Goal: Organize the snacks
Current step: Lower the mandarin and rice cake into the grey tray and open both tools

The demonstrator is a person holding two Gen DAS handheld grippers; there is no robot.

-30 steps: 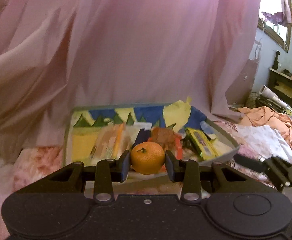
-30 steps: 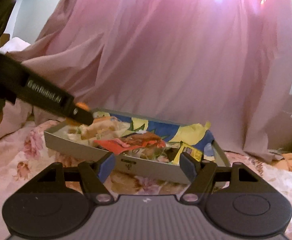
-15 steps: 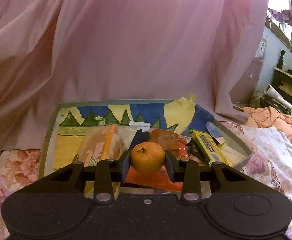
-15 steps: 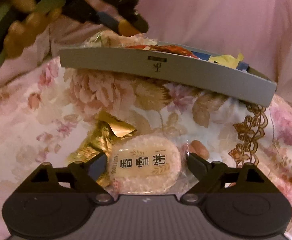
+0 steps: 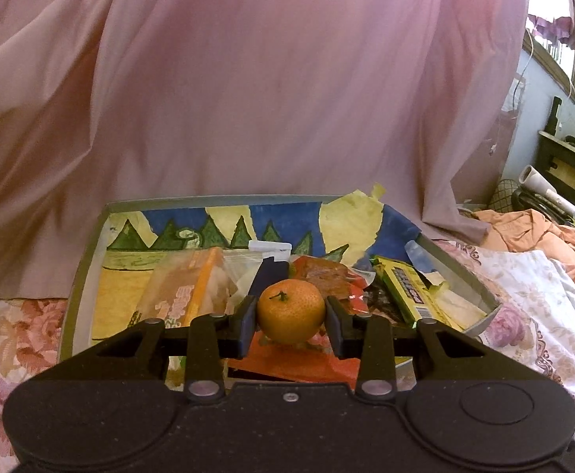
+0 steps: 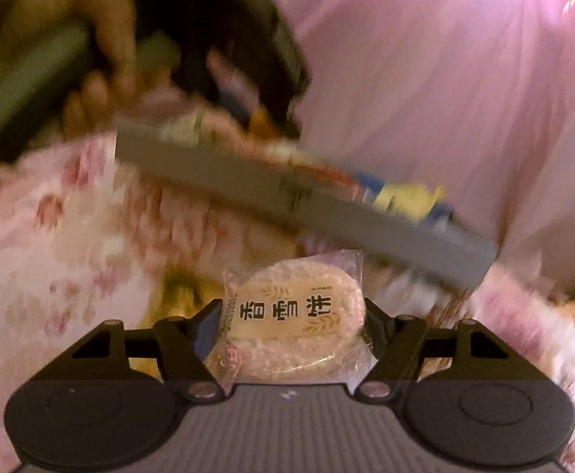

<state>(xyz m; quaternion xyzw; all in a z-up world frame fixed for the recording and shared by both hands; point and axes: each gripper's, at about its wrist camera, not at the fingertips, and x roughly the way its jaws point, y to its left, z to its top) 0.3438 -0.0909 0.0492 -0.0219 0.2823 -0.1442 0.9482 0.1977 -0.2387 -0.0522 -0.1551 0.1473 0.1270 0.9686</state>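
My left gripper [image 5: 291,325] is shut on a small orange [image 5: 290,311] and holds it just above the near end of a grey tray [image 5: 86,276]. The tray has a painted paper lining and holds an orange-yellow packet [image 5: 185,291], a red packet [image 5: 327,276] and a yellow-green box [image 5: 405,291]. In the blurred right wrist view, my right gripper [image 6: 289,331] is closing its jaws on a clear-wrapped rice cracker packet [image 6: 295,315]. Both pads touch the packet's sides. Behind it runs the tray's wall [image 6: 287,193]. A person's hand [image 6: 110,51] carries the left gripper above it.
A pink curtain [image 5: 268,79] hangs right behind the tray. A floral bedspread [image 5: 523,295] lies under everything. A gold wrapper [image 6: 177,287] lies left of the cracker packet. Orange clothes [image 5: 523,228] and dark furniture [image 5: 571,173] stand at the far right.
The left gripper carried the orange forward over the tray, then held still. The right gripper sank to the bedspread, took the cracker packet between its fingers, and its view has tilted and blurred.
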